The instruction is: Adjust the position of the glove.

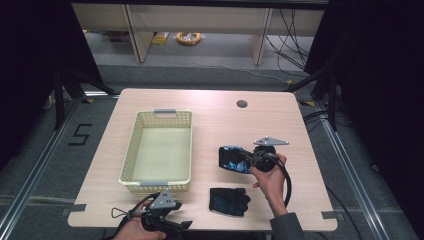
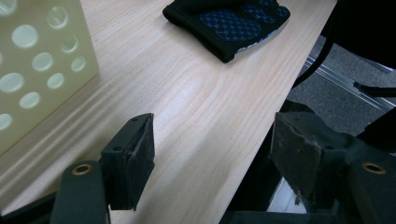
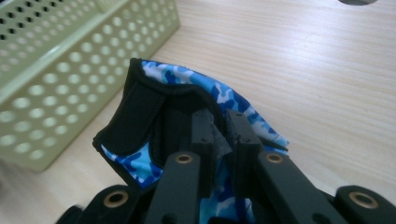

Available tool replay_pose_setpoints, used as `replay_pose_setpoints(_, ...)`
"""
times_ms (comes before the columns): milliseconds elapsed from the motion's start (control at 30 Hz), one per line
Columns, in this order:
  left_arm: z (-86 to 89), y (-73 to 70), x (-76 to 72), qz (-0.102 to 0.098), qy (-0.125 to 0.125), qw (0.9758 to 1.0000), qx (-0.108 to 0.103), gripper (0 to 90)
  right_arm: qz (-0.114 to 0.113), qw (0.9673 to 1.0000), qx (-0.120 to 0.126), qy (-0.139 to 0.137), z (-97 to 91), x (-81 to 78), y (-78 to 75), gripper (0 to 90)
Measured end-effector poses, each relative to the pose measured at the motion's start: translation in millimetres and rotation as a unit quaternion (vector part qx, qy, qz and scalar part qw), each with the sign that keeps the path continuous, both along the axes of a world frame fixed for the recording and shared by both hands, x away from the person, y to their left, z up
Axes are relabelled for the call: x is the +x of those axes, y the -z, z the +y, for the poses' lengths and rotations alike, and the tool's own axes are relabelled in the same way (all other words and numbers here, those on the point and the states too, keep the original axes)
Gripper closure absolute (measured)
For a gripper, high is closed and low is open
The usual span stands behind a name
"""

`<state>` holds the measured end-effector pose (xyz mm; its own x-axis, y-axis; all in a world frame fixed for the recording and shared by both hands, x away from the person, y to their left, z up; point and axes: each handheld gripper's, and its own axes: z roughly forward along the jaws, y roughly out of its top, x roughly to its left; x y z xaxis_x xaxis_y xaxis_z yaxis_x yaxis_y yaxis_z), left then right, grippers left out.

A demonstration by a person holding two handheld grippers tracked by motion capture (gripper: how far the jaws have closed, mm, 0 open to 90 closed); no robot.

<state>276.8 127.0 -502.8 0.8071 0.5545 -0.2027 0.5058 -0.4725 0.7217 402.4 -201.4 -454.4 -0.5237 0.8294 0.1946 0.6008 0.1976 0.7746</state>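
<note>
A blue camouflage glove (image 1: 230,158) (image 3: 184,79) with a black cuff strap hangs just above the table, and my right gripper (image 1: 246,161) (image 3: 218,119) is shut on its fabric. A second glove, black with a blue dotted palm (image 1: 229,200) (image 2: 233,21), lies flat near the table's front edge. My left gripper (image 1: 184,225) (image 2: 212,123) rests at the front edge, left of the black glove, open with nothing between its jaws. A pale yellow perforated basket (image 1: 131,150) (image 2: 37,70) (image 3: 70,60) stands empty on the left half of the table.
The wooden table (image 1: 215,125) has a round cable hole (image 1: 242,104) at the back right. Bare wood lies between the basket and the gloves. Beyond the table are grey floor, desk legs and a coil of orange cable (image 1: 188,37).
</note>
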Motion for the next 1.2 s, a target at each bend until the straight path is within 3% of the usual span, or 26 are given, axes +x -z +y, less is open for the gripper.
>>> replay_pose_setpoints(67,0.8,-0.7,-0.5,0.003,-0.001,1.0,-0.007,30.1,-0.002,1.0,0.004,-0.002,-0.5,-11.1,-2.8,83.3)
replay_pose_setpoints(100,2.2,-0.7,1.6,-0.007,0.005,1.0,0.003,30.0,0.0,0.9999,0.01,-0.004,-0.7,-17.3,-3.7,83.3)
replay_pose_setpoints(167,1.0,-0.3,0.0,0.005,-0.007,0.9999,-0.009,29.8,0.013,0.9994,0.034,0.002,0.9,-33.8,-4.3,83.3)
replay_pose_setpoints(200,1.1,-0.1,0.0,0.007,-0.008,0.9999,-0.01,29.6,0.005,0.9995,0.031,-0.01,-1.0,-46.2,-1.3,83.3)
replay_pose_setpoints(267,2.0,-0.6,1.5,-0.001,-0.001,1.0,-0.002,29.0,0.006,0.9994,0.032,-0.015,-1.6,-52.4,0.6,83.2)
replay_pose_setpoints(300,1.3,-0.2,0.6,0.006,-0.007,0.9999,-0.005,29.0,0.012,0.9991,0.039,-0.015,-0.6,-65.0,3.3,83.2)
replay_pose_setpoints(467,1.9,0.1,2.2,-0.001,-0.002,1.0,-0.001,28.9,0.013,0.999,0.038,-0.02,1.0,-81.8,4.7,83.2)
replay_pose_setpoints(500,2.3,0.3,2.8,-0.002,-0.003,1.0,0.003,28.9,0.028,0.9984,0.047,-0.017,6.1,-88.9,6.2,83.1)
replay_pose_setpoints(633,1.8,0.9,2.0,0.002,-0.006,1.0,-0.004,28.7,0.012,0.999,0.032,-0.028,7.9,-92.5,11.0,83.1)
replay_pose_setpoints(667,1.4,1.0,1.7,0.002,-0.008,1.0,-0.005,28.7,0.017,0.9988,0.036,-0.028,9.8,-95.2,11.7,83.1)
replay_pose_setpoints(700,2.9,0.9,2.8,-0.003,0.001,1.0,0.007,28.7,0.021,0.999,0.029,-0.028,10.3,-97.2,12.3,83.0)
replay_pose_setpoints(733,2.9,1.0,2.7,-0.002,0.001,1.0,0.008,28.7,0.027,0.9985,0.04,-0.026,12.2,-100.1,14.4,83.0)
replay_pose_setpoints(767,2.6,1.4,2.7,-0.003,0.0,1.0,0.007,28.7,0.022,0.9985,0.038,-0.031,12.4,-101.0,16.0,83.0)
replay_pose_setpoints(833,2.5,1.1,2.8,-0.003,-0.002,1.0,0.007,28.7,0.047,0.9974,0.052,-0.015,15.6,-108.1,16.6,82.9)
replay_pose_setpoints(867,2.6,0.7,2.6,-0.002,-0.001,1.0,0.006,28.7,0.029,0.9983,0.044,-0.024,14.1,-107.8,18.8,82.8)
replay_pose_setpoints(933,2.5,0.6,1.9,-0.001,-0.002,1.0,0.002,28.7,0.047,0.9971,0.058,-0.012,16.8,-112.4,19.4,82.8)
replay_pose_setpoints(967,2.3,0.7,2.1,-0.001,-0.002,1.0,0.001,28.7,0.032,0.9981,0.047,-0.024,14.7,-110.4,21.6,82.8)
replay_pose_setpoints(1000,2.4,0.8,2.7,-0.003,-0.001,1.0,0.007,28.7,0.041,0.9978,0.05,-0.017,15.9,-111.6,22.1,82.8)
replay_pose_setpoints(1067,0.5,1.7,1.3,0.003,-0.006,1.0,-0.006,28.8,0.035,0.9981,0.047,-0.018,14.6,-109.8,25.3,82.8)
replay_pose_setpoints(1200,-0.1,2.7,1.4,0.011,-0.009,0.9999,-0.005,28.8,0.043,0.998,0.044,-0.01,13.7,-107.8,30.5,82.7)
